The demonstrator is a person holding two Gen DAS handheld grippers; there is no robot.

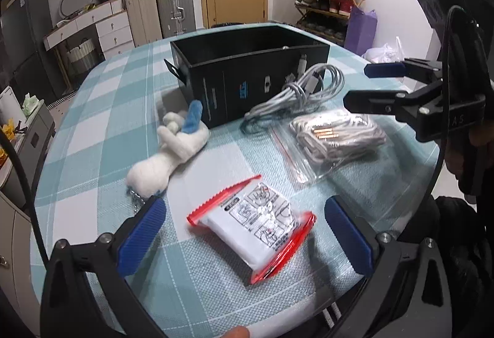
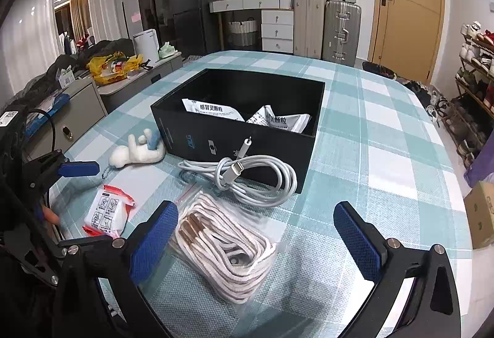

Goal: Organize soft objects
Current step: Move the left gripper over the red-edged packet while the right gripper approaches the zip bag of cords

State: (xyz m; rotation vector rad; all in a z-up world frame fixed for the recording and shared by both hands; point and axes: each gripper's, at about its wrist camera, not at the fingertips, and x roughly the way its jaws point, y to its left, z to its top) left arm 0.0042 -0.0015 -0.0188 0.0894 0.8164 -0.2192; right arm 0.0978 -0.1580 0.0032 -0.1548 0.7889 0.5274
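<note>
A red-edged white packet (image 1: 253,226) lies on the checked tablecloth between the blue pads of my left gripper (image 1: 245,234), which is open around it without gripping. A zip bag of white laces (image 2: 225,248) sits just inside my open right gripper (image 2: 256,242), close to its left pad. A white plush toy with a blue ear (image 1: 173,146) lies to the left of the black box (image 2: 234,134). A coiled white charging cable (image 2: 247,177) leans against the box front. Two white sachets (image 2: 213,109) lie inside the box. The right gripper (image 1: 364,87) hovers above the lace bag (image 1: 333,140).
The round table (image 2: 386,128) drops off at its near and right edges. Grey cabinets (image 2: 77,109) stand to its left, a shoe rack (image 2: 475,84) and a cardboard box (image 2: 481,214) to its right. Suitcases (image 2: 339,29) and a door are far behind.
</note>
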